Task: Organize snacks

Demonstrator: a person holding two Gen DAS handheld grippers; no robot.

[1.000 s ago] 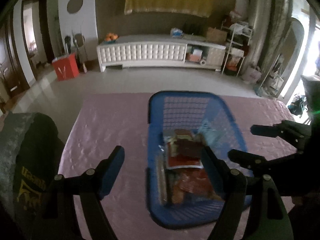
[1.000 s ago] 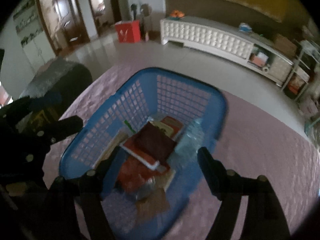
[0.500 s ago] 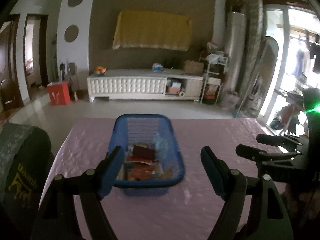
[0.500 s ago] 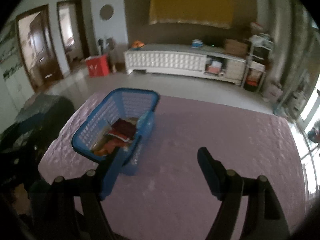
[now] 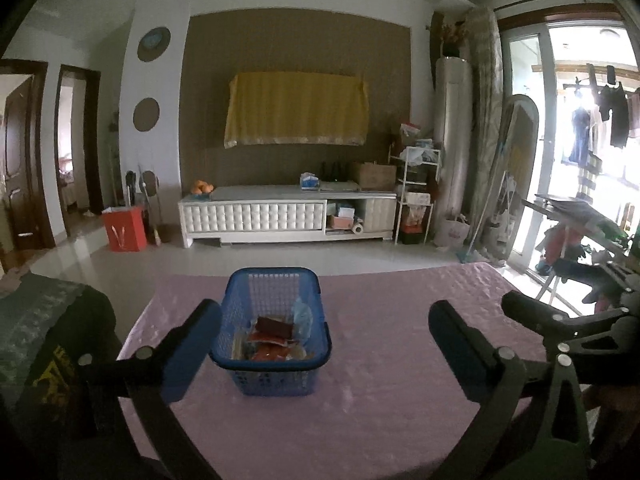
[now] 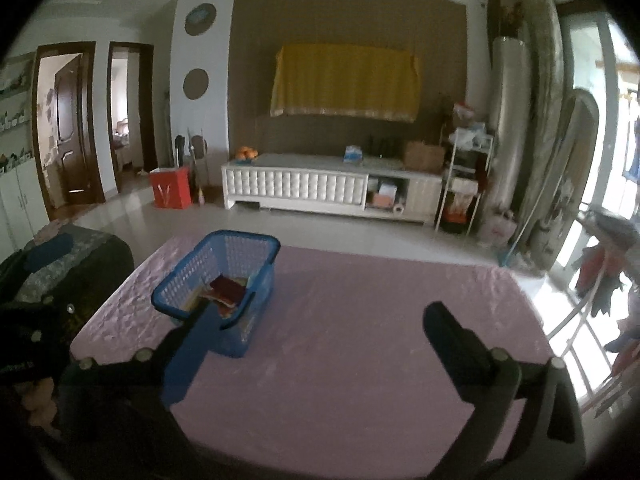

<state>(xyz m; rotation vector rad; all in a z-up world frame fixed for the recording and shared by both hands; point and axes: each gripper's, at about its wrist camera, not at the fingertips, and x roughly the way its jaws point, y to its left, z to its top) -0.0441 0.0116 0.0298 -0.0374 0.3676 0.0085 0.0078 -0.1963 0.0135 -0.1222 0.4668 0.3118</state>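
Note:
A blue plastic basket (image 5: 272, 276) stands on the pink-covered table (image 5: 380, 380), toward its left far side. It holds several snack packets (image 5: 272, 334), red and clear ones. It also shows in the right wrist view (image 6: 176, 286) with the snack packets (image 6: 226, 290) inside. My left gripper (image 5: 324, 320) is open and empty, held back from the basket. My right gripper (image 6: 316, 320) is open and empty, to the right of the basket. It shows at the right edge of the left wrist view (image 5: 560, 304).
A dark chair back with a grey cover (image 5: 44, 340) stands at the table's left. Beyond the table lie a tiled floor, a white TV cabinet (image 5: 256, 216), a red bag (image 5: 124, 228) and a drying rack (image 6: 600, 280) at the right.
Both grippers have pulled back and risen away from the basket, which now looks small and far. Both stay open and empty. The basket has not moved.

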